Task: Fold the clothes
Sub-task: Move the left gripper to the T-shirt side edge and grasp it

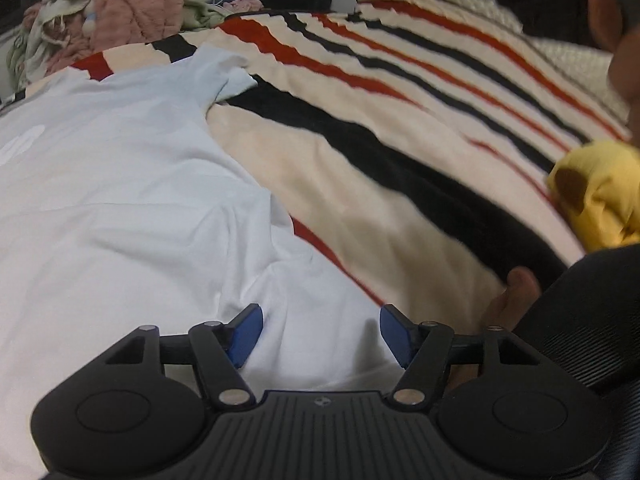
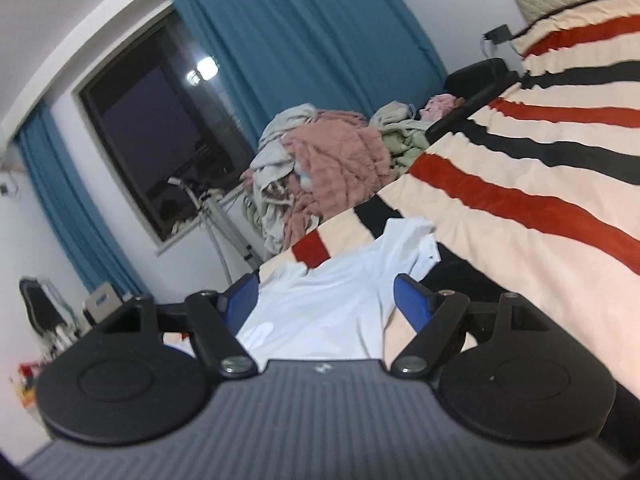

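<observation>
Fingers of the left gripper stand wide apart w/ nothing between them: blue pads, flat and paddle-shaped, on black hinged arms, low in the left wrist frame. Right under and ahead of them lies the white shirt, thin smooth cloth w/ soft creases, filling the left half of the frame; a short sleeve pokes up at upper centre, and the shirt's left edge is cut off by the frame. Under it, the striped blanket, fuzzy cream fabric w/ black and red bands, runs off to the upper right. A bare hand shows at lower right, partly hidden behind the gripper body. Yellow cloth sits at the right edge, blurred, shape unclear.

Right gripper also has its fingers spread apart, holding nothing; same blue pads, left one blurred. Between them, at lower centre of the right wrist frame, the white shirt lies flat on the striped blanket, its near part hidden by the gripper body. At centre, a clothes pile of fluffy pink and pale green fabric. Teal curtains hang by a dark window at upper left.
</observation>
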